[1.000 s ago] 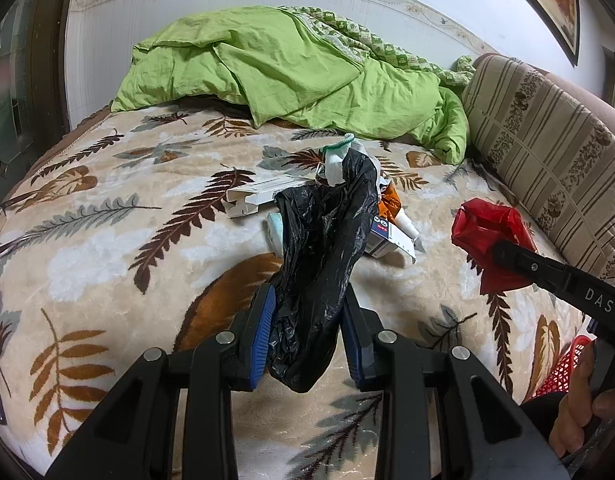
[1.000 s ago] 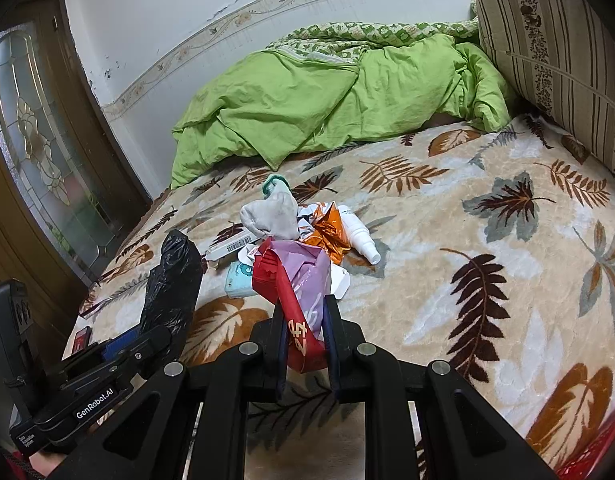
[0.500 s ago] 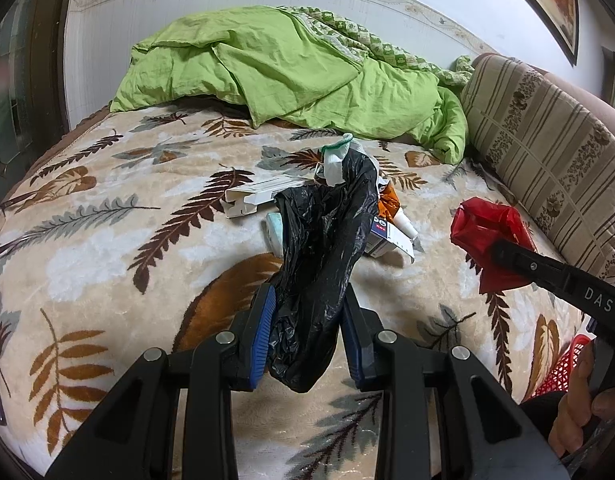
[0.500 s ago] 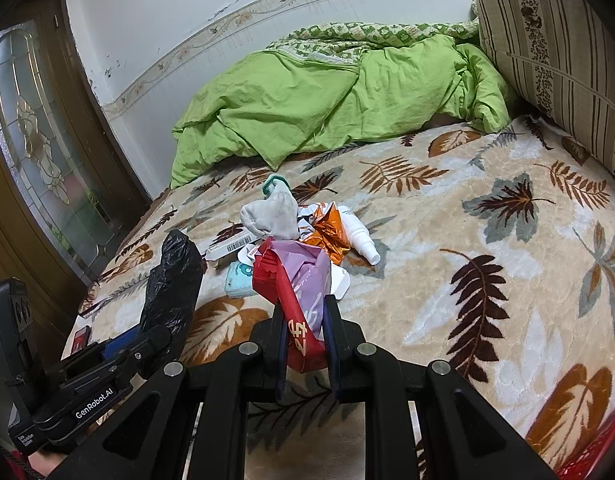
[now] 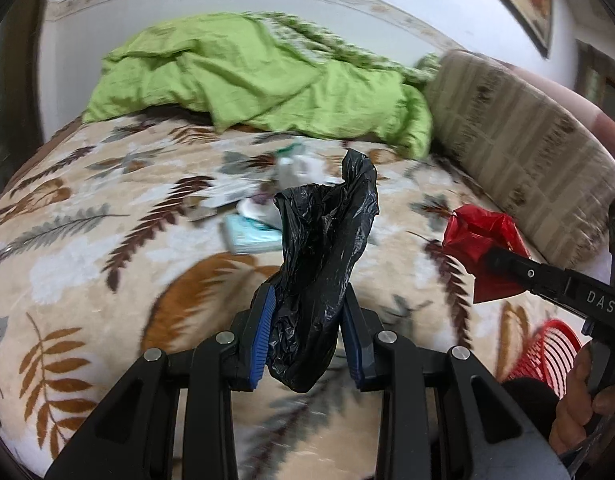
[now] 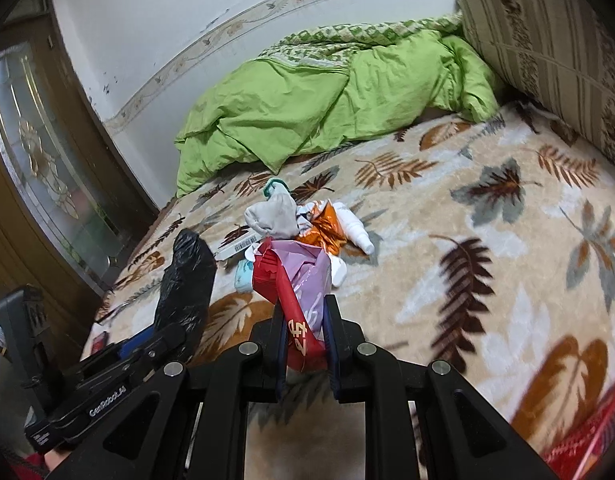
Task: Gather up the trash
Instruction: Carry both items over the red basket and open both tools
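Observation:
My left gripper point(image 5: 307, 300) is shut on a crumpled black plastic bag point(image 5: 323, 256) that stands up between its blue pads. My right gripper point(image 6: 305, 316) is shut on a red and pink plastic wrapper point(image 6: 295, 288). From the left wrist view the red wrapper point(image 5: 481, 240) hangs at the right, in the other gripper. From the right wrist view the black bag point(image 6: 187, 276) stands at the left. A pile of trash lies on the bed beyond both: a grey rag point(image 6: 273, 216), an orange foil packet point(image 6: 325, 228), a white bottle point(image 6: 355, 228), a light blue pack point(image 5: 251, 236) and a white box point(image 6: 237, 246).
A leaf-patterned blanket point(image 6: 487, 240) covers the bed. A green duvet point(image 6: 327, 96) is bunched at the far end by the wall. A striped cushion point(image 5: 515, 152) lines the right side. A red basket point(image 5: 543, 360) shows below the bed's near right edge. A glass-panelled door point(image 6: 47, 160) stands left.
Both grippers have shifted across the bed with their loads still held, so the trash pile sits further left in the left wrist view. The left wrist view is now blurred.

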A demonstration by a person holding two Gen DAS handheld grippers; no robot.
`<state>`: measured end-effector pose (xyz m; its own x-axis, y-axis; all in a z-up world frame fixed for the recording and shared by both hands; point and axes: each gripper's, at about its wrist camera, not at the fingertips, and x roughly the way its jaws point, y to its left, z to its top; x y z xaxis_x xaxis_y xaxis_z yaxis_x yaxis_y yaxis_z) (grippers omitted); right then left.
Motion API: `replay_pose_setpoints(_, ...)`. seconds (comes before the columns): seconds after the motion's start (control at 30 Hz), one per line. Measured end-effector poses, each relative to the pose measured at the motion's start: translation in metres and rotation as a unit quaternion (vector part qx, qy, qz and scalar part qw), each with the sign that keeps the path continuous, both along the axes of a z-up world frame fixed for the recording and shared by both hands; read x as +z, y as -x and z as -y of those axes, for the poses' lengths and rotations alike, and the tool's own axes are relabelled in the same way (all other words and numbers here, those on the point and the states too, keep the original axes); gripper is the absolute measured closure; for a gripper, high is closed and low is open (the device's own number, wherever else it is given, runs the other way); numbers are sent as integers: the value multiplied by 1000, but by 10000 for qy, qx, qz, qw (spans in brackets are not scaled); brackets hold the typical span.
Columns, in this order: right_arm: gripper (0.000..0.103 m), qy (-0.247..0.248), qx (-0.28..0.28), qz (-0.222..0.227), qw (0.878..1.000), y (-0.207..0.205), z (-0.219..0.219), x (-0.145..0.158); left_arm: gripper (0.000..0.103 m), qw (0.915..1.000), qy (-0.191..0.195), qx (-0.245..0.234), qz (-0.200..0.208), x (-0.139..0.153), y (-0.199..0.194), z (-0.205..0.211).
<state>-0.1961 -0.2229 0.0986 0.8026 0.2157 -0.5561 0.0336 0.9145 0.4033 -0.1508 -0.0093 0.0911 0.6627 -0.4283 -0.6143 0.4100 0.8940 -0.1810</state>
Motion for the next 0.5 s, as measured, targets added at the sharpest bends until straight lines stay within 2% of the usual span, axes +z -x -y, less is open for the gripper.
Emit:
replay_pose_setpoints(0.17,86,-69,-323,18,9995,47,32,14,72,9972,-30,-752,-4,10,24,43)
replay_pose_setpoints(0.27,86,-128,-669,12,9977,77,60,20,72,9913,-65,-1311,26,18,41,77)
replay_pose_setpoints(0.37,86,-133,-1147,-55,9933,114,92,24,72,9819,-73,-1893,35,26,60,114)
replay_pose_setpoints(0.47,86,-122,-1687,-188,9854,150,125,22,72,9692,-105,-2460,-90,29,76,150)
replay_pose_setpoints(0.5,86,-129,-1839,-234,9826,161,134,21,72,9627,-97,-2698,-186,30,84,166)
